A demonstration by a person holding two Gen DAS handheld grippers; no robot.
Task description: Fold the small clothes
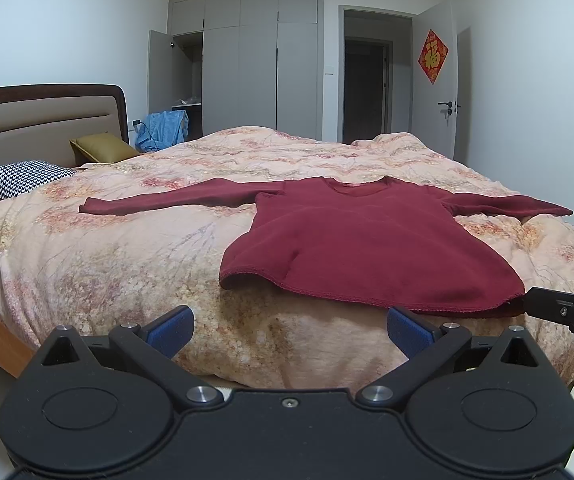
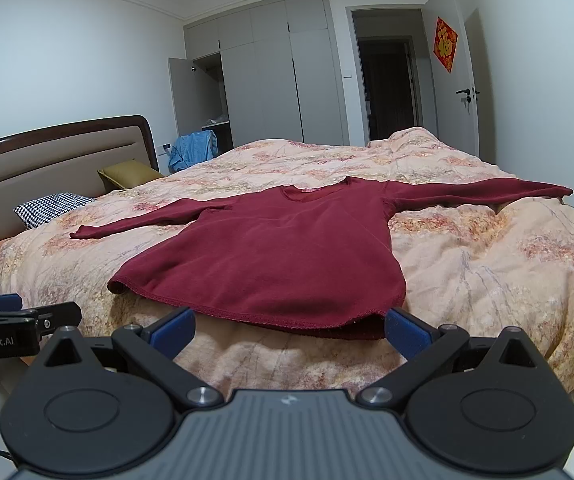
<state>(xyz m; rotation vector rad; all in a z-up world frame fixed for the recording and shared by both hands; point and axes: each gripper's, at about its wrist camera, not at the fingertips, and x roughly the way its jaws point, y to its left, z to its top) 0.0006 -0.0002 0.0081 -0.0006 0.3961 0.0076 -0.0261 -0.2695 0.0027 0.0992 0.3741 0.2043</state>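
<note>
A dark red long-sleeved top [image 1: 367, 248] [image 2: 271, 256] lies flat on the bed, neck away from me, both sleeves spread out sideways. Its hem faces me near the bed's front edge. My left gripper [image 1: 290, 334] is open, held just short of the hem's left part, with nothing between its blue pads. My right gripper [image 2: 290, 332] is open too, right at the hem's lower right part, its right pad close to the cloth edge. In the left wrist view the right gripper [image 1: 567, 312] shows at the right edge, by the hem's right corner.
The bed is covered by a pink floral quilt [image 1: 127, 248] [image 2: 487, 264]. A checked pillow [image 1: 23, 178] and a mustard cushion [image 1: 101, 148] lie by the headboard [image 1: 39, 120] at left. Grey wardrobes [image 1: 255, 64] and an open door [image 1: 443, 80] stand behind.
</note>
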